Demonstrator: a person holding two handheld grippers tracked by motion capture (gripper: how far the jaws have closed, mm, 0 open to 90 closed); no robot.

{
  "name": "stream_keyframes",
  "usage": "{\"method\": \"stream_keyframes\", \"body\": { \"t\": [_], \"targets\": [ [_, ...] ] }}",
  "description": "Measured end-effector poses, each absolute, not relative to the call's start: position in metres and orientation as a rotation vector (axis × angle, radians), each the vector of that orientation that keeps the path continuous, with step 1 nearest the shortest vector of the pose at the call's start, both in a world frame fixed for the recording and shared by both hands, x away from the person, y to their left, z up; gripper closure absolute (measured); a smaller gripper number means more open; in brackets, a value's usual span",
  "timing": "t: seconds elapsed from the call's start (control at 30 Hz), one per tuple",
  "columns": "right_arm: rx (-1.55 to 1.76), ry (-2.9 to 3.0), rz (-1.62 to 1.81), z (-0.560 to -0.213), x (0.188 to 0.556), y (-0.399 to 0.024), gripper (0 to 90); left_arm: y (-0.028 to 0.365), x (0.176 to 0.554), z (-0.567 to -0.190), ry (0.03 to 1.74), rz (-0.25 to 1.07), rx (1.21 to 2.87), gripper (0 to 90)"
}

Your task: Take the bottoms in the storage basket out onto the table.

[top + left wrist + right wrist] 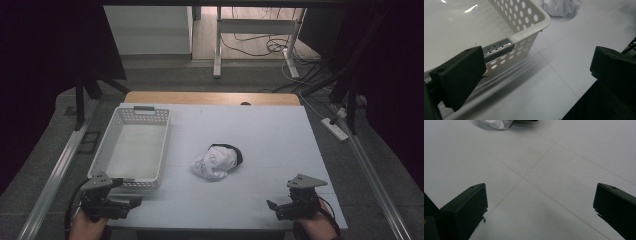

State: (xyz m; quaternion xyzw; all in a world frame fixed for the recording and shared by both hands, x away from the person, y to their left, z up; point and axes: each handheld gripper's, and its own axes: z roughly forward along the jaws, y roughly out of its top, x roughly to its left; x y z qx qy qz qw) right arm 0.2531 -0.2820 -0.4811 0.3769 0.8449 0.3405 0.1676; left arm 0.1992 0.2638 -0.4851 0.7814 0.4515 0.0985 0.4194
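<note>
A crumpled white cloth with a black edge [217,161] lies in the middle of the white table [270,135]. A white perforated basket [131,150] stands empty at the table's left. My left gripper [131,202] rests at the front left corner, just before the basket's near rim [524,35], open with nothing between its jaws. My right gripper [275,207] sits at the front right edge, open and empty, pointing toward the cloth [496,123]. The cloth's edge [561,7] also peeks in at the top of the left gripper view.
The basket has a metal handle piece [497,47] on its near rim. Beyond the table's wooden far edge [210,97] lie a carpeted floor, desk legs [218,45] and cables. A power strip [336,129] lies on the floor at the right.
</note>
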Motion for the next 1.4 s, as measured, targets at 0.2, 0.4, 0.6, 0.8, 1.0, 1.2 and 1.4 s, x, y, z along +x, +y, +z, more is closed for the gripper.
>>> {"method": "stream_keyframes", "body": {
  "t": [0.2, 0.4, 0.6, 0.8, 1.0, 1.2, 1.4],
  "targets": [
    [1.072, 2.403, 0.97, -0.481, 0.253, -0.282, 0.0, 0.268, 0.195, -0.488, 1.145, 0.24, 1.95, 0.0],
    [1.074, 2.401, 0.971, -0.481, 0.253, -0.282, 0.0, 0.271, 0.192, -0.492, 1.15, 0.237, 1.95, 0.0],
    [1.076, 2.399, 0.97, -0.481, 0.253, -0.282, 0.0, 0.274, 0.189, -0.496, 1.157, 0.244, 1.952, 0.0],
    [1.076, 2.401, 0.967, -0.481, 0.253, -0.282, 0.0, 0.275, 0.187, -0.499, 1.167, 0.261, 1.961, 0.0],
    [1.078, 2.4, 0.966, -0.481, 0.253, -0.282, 0.0, 0.279, 0.184, -0.502, 1.174, 0.254, 1.951, 0.0],
    [1.078, 2.399, 0.965, -0.481, 0.253, -0.282, 0.0, 0.282, 0.181, -0.504, 1.179, 0.246, 1.945, 0.0],
    [1.078, 2.398, 0.966, -0.481, 0.253, -0.282, 0.0, 0.284, 0.178, -0.504, 1.182, 0.231, 1.94, 0.0]
  ]
}}
